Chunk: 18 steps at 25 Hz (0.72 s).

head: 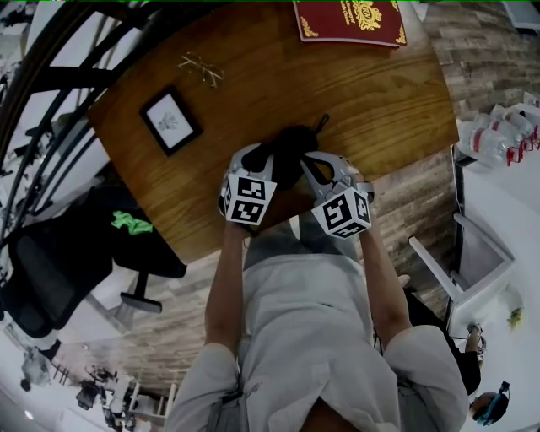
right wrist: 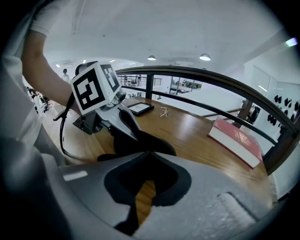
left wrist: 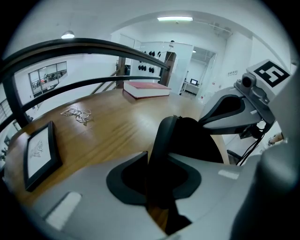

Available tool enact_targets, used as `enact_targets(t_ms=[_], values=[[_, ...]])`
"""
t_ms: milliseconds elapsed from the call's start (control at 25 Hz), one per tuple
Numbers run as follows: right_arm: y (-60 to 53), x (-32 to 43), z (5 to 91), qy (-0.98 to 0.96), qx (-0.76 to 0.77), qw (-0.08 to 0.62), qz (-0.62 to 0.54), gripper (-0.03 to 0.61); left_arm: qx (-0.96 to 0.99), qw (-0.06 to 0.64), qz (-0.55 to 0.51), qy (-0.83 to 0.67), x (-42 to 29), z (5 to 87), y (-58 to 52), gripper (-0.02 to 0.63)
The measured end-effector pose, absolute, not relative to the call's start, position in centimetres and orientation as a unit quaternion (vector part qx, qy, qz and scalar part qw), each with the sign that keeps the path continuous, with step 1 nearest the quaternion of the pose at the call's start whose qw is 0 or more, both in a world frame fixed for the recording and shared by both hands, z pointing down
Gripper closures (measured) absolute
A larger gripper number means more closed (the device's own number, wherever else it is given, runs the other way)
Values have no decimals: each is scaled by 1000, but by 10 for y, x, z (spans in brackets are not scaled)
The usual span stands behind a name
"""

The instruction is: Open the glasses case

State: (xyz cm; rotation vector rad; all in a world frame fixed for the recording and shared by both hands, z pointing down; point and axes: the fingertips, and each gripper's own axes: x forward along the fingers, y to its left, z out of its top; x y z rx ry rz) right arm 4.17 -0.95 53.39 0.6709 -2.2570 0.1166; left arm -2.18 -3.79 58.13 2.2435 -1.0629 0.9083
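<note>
Both bare forearms reach forward from the body and converge, each gripper tilted down at the black glasses case (head: 287, 152), which sits on the wooden table (head: 380, 101) near its front edge. The left gripper (head: 268, 162) comes in from the case's 8 o'clock with its jaws narrowed onto the case's upright curved rim, while the right gripper (head: 309, 167) comes from 4 o'clock with its jaws closed together, tips at the case. From the case, the glasses (head: 201, 68) lie at 11 o'clock, the picture frame (head: 170, 121) at 10 and the red book (head: 350, 18) at 1.
</note>
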Motion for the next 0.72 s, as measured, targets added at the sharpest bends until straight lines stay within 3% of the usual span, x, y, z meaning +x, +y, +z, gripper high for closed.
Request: enact_targets(t_ms=[720], values=[[-3,52,539,-885,272,376,44,575,823,270,312,-390,-24,585,-39,525]])
